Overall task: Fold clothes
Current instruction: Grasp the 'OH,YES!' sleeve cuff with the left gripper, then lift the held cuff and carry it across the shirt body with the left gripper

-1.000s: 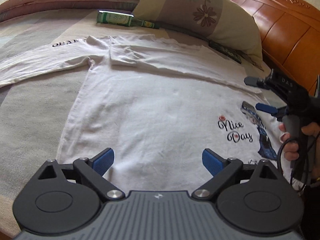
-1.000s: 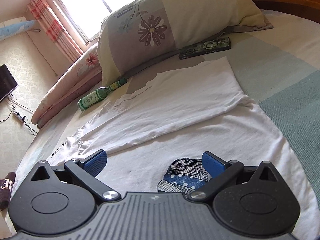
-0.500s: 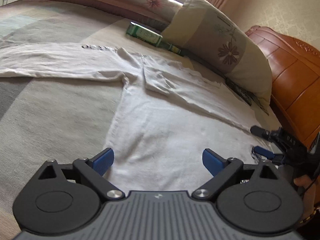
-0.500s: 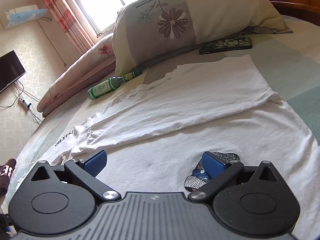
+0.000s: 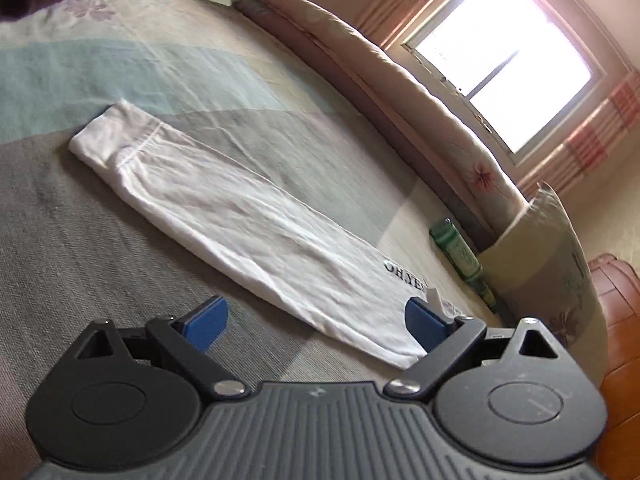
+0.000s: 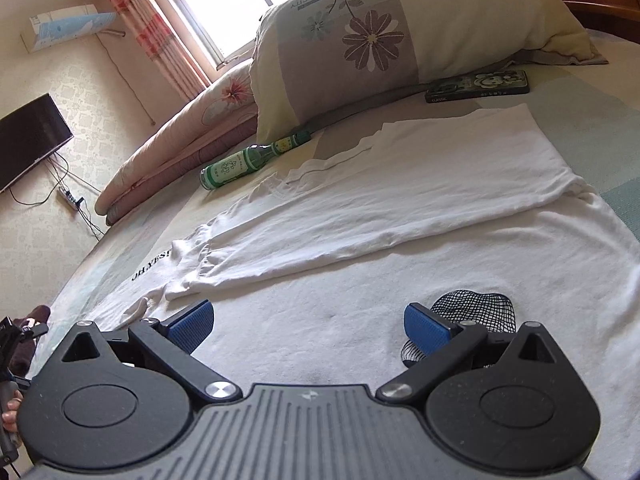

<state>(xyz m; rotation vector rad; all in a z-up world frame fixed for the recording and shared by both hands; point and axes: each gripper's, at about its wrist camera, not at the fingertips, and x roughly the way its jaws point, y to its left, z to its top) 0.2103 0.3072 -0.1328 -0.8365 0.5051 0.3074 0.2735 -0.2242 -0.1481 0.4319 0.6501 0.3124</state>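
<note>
A: Where is the white long-sleeved shirt [image 6: 400, 280]?

B: Flat on the bed [image 5: 60, 240]. One sleeve [image 6: 400, 196] is folded across the body, its long axis running from near left to far right.

A: And the other sleeve [image 5: 248, 220]?

B: Stretched straight, cuff at the far left, shoulder near the right fingertip.

A: The tools?

B: Left tool [image 5: 316, 320] gapes wide, empty, over that sleeve. Right tool [image 6: 308, 322] likewise spread, empty, above the body. A green bottle [image 6: 248, 160] lies beside the pillow [image 6: 400, 32].
</note>
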